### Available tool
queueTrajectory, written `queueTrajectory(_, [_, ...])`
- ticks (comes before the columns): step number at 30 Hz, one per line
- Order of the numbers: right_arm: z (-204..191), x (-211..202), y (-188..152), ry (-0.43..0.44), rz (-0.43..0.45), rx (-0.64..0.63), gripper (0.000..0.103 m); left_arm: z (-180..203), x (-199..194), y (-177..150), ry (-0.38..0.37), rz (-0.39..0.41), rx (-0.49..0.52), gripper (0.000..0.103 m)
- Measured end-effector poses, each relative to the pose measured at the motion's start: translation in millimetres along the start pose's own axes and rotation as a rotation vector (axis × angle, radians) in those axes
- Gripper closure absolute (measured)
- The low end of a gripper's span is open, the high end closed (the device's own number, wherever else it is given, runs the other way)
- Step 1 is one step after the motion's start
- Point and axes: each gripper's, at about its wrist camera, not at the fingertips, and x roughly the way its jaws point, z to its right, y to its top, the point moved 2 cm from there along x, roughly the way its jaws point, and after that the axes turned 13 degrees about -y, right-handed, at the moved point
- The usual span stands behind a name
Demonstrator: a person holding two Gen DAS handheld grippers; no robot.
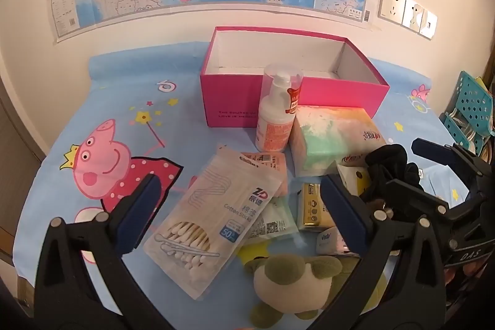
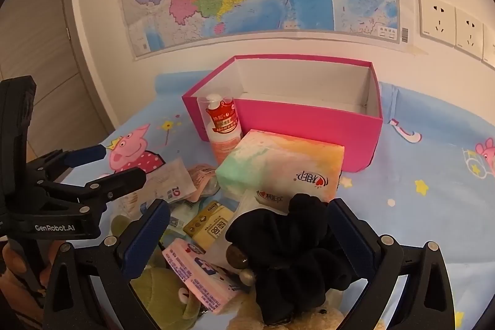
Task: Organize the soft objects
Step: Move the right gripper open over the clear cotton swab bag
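Note:
An open pink box (image 1: 247,101) (image 2: 294,126) stands empty at the back of the blue cartoon cloth. In front lie a pastel tissue pack (image 1: 328,138) (image 2: 278,166), a cotton-stick bag (image 1: 213,218), small tissue packets (image 2: 201,274) and a green and cream plush toy (image 1: 294,286) (image 2: 167,296). A black scrunchie (image 2: 290,255) (image 1: 389,169) lies between my right gripper's (image 2: 250,234) open fingers. My left gripper (image 1: 241,212) is open and empty above the cotton-stick bag and packets.
A white pump bottle (image 1: 277,113) (image 2: 222,126) stands against the box front. A beige plush (image 2: 309,314) lies under the scrunchie. A teal perforated rack (image 1: 467,110) stands at the right. A map and wall sockets (image 2: 448,20) are behind.

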Motion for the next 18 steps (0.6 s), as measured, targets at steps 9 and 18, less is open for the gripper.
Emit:
queueTrajectory(9, [-3.7,-0.1,1.1,0.017,0.003,-0.008,0.0,1.1,-0.3,0.1,0.002,0.003,0.005,0.0])
queueTrajectory(18, [-7.6,1.7,2.5,0.03,-0.004,-0.031,0.0,-0.9,0.3,-0.7,-0.002,-0.001,0.001,0.0])
